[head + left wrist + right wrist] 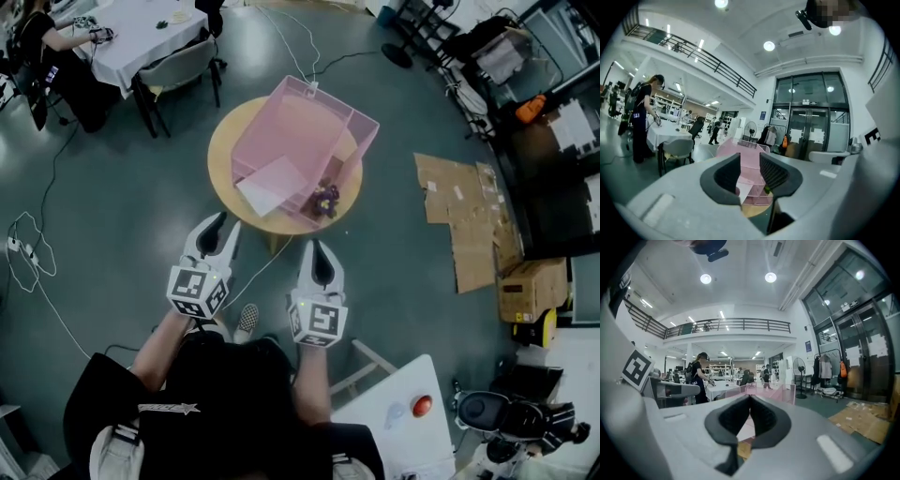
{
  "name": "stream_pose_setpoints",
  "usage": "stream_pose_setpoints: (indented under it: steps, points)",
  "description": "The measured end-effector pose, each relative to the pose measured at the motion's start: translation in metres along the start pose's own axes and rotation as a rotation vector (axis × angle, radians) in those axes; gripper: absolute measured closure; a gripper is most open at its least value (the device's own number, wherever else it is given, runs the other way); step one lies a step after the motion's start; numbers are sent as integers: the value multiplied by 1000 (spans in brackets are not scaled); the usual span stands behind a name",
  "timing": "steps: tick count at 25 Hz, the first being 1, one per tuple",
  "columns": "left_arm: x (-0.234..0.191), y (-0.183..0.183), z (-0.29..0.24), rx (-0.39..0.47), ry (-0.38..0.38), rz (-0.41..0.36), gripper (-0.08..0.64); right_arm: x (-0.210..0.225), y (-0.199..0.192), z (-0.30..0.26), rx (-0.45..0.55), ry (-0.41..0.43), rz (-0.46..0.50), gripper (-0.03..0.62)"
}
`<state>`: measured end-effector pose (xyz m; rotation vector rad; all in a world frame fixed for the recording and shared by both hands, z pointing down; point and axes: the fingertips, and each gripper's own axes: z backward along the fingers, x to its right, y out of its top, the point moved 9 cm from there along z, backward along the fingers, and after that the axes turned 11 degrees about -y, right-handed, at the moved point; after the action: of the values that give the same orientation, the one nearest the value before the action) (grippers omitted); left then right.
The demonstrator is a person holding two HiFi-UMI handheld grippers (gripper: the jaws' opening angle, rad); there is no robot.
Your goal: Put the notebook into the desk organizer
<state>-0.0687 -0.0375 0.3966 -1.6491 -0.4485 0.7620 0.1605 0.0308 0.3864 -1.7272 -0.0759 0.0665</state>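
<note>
Notebook (272, 185): white, lying slanted inside the pink desk organizer (281, 122), in the part nearest the grippers, ahead of the left gripper (226, 223) and a little to its right. Well apart from both sets of jaws; neither touches it. A small dark purple and yellow thing (325, 199) sits in the organizer's near corner, straight ahead of the right gripper (317, 246); too small to make out. Organizer stands on a round wooden table (220, 159), just beyond both grippers' tips. Left gripper, own view (750, 157): jaws spread partway, a clear gap between the pads, nothing in it; the organizer and the white notebook (743, 190) show through the gap, farther off. Right gripper, own view (750, 398): jaws pressed together at the tips, nothing pinched. Both grippers held side by side, near each other, close in front of the person, each with its marker cube toward the body. Farther out: flattened cardboard (469, 216) on the floor, off to the right of the right gripper; a white-clothed table (141, 28) with a chair (183, 66) well ahead and left of the left gripper; a loose cable (28, 244) on the floor to its left.
</note>
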Motion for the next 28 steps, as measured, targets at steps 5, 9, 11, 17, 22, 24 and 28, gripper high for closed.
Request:
stream_pose_setpoints:
  steps: [5, 9, 11, 17, 22, 24, 28]
  points:
    - [18, 16, 15, -21, -4, -153, 484, -1, 7, 13, 33, 15, 0, 586]
    - [27, 21, 22, -24, 12, -207, 525, -2, 7, 20, 39, 39, 10, 586]
    - [29, 24, 23, -21, 15, -217, 535, -3, 9, 22, 42, 46, 18, 586]
    - [32, 28, 19, -14, 22, -224, 545, 0, 10, 22, 61, 54, 30, 586]
    - [33, 29, 15, -20, 21, -223, 550, 2, 12, 20, 65, 55, 27, 586]
    - [34, 29, 15, -24, 20, -225, 551, 2, 12, 20, 63, 53, 27, 586]
    - [34, 28, 13, -30, 16, -229, 550, 5, 12, 20, 55, 45, 24, 586]
